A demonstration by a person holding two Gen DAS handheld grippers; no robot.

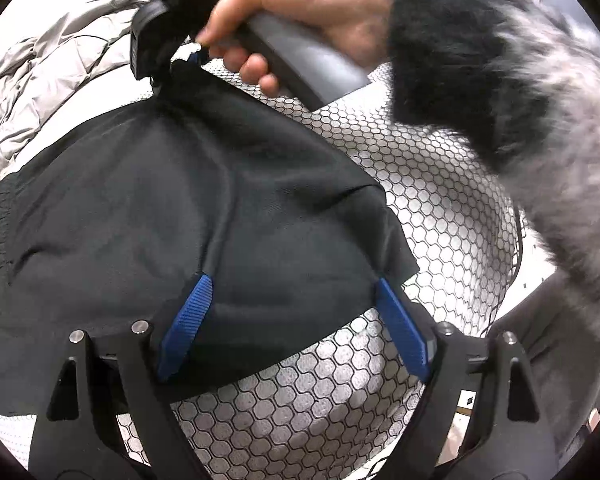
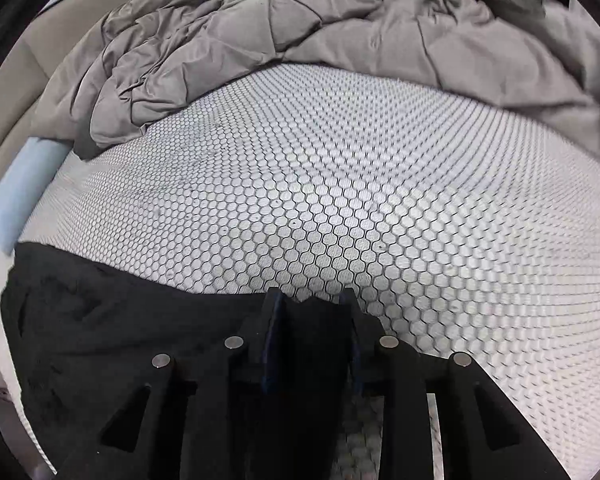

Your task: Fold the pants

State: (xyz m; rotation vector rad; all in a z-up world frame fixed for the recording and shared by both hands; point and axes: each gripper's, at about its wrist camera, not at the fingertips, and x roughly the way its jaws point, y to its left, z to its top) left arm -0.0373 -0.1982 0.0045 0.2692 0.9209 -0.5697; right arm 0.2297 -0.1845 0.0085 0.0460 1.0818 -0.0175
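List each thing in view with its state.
Black pants: partly folded, lifted at one corner.
Left gripper: jaws open around the pants' edge.
Right gripper: jaws shut on the pants.
Grey comforter: crumpled.
Honeycomb mat: flat.

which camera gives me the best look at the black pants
The left wrist view. There the pants spread across the honeycomb mat, with the right gripper pinching a far corner and the left gripper open around the near edge. The right wrist view shows only a dark strip of them at the lower left.
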